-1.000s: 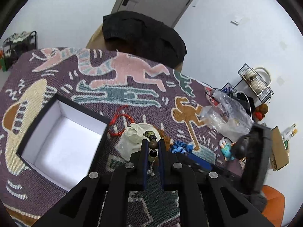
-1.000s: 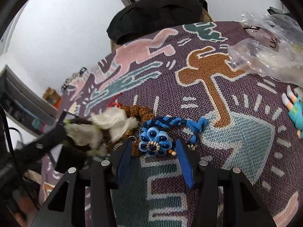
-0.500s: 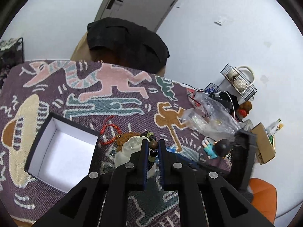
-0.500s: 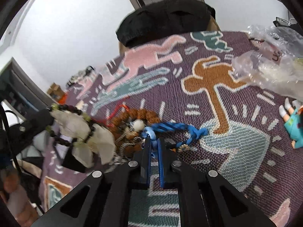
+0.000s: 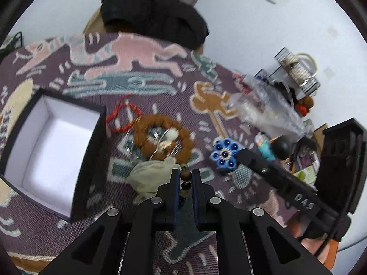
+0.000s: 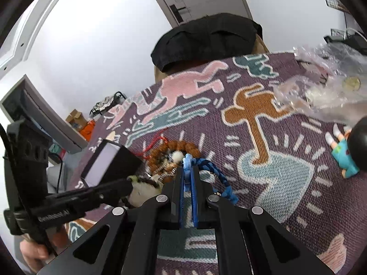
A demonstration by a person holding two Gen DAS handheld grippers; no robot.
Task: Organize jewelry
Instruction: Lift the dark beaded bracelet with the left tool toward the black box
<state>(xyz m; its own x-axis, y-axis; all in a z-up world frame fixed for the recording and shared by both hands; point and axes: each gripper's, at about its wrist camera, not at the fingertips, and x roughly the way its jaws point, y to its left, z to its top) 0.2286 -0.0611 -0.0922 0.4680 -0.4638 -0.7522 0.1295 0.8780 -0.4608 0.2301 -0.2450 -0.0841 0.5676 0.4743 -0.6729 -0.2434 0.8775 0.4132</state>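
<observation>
My left gripper (image 5: pixel 185 174) is shut on a dark bead bracelet (image 5: pixel 185 177) with pale leaf-shaped pieces (image 5: pixel 151 176), held above the patterned cloth. My right gripper (image 6: pixel 188 171) is shut on a blue flower ornament (image 6: pixel 187 163) with a braided blue cord (image 6: pixel 213 171); the flower also shows in the left wrist view (image 5: pixel 226 153). An open black box with white lining (image 5: pixel 50 142) lies to the left. A brown bead bracelet (image 5: pixel 160 137) and a red cord bracelet (image 5: pixel 121 116) lie on the cloth beside the box.
A crumpled clear plastic bag (image 5: pixel 268 110) and a small doll figure (image 6: pixel 344 153) lie at the right. A black garment (image 5: pixel 153 18) hangs over a chair beyond the table. A wire rack (image 5: pixel 298 73) stands against the wall.
Both grippers have risen with their pieces. The left has lifted the bead bracelet off the brown bracelet, now uncovered. The right, shut half a second ago, has lifted the blue flower.
</observation>
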